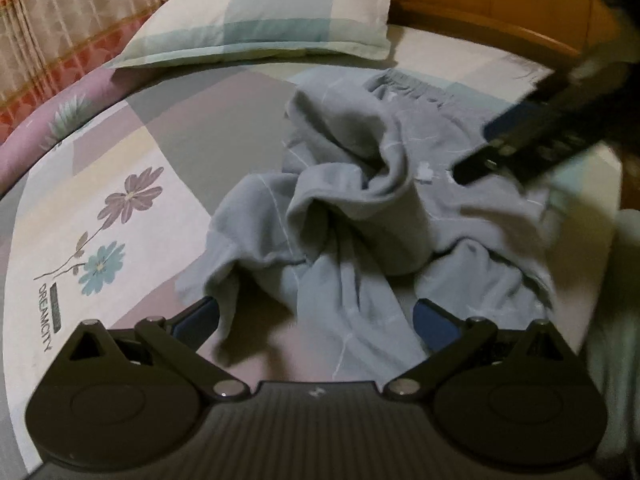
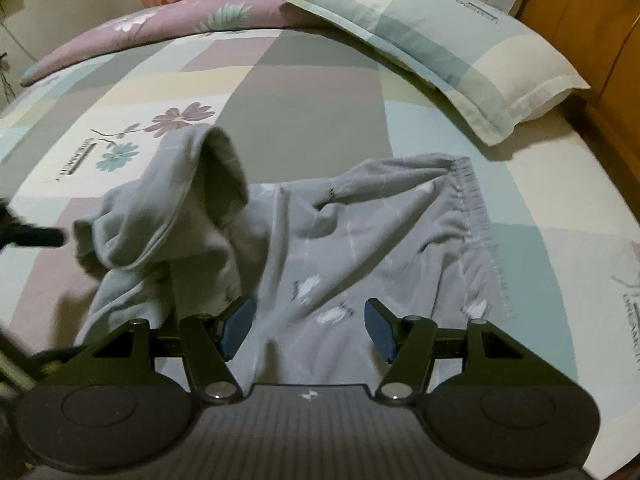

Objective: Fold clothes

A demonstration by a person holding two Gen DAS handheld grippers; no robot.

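Grey trousers (image 2: 320, 240): crumpled, lying on the bed (image 2: 304, 112) near its middle. Faint white check lines and small white motifs on the cloth. Elastic waistband (image 2: 472, 200) toward the headboard side; one leg bunched into an upright hollow fold (image 2: 216, 172).

Left gripper (image 1: 316, 316): jaws apart, blue pads (image 1: 208, 312) on either side of the near edge of the trousers, not pressing on cloth. Nothing held.

Right gripper (image 2: 308, 324): jaws apart over the trousers, cloth between the pads, no grip visible. In the left view its finger shows blurred above the garment.

Bed sheet: pastel blocks, printed flowers (image 1: 128, 196), lettering.

Pillow (image 1: 260, 16): check pattern, at the head, well apart from the trousers.

Wooden headboard (image 2: 580, 12).

Patterned curtain (image 1: 52, 28) beyond the bed.
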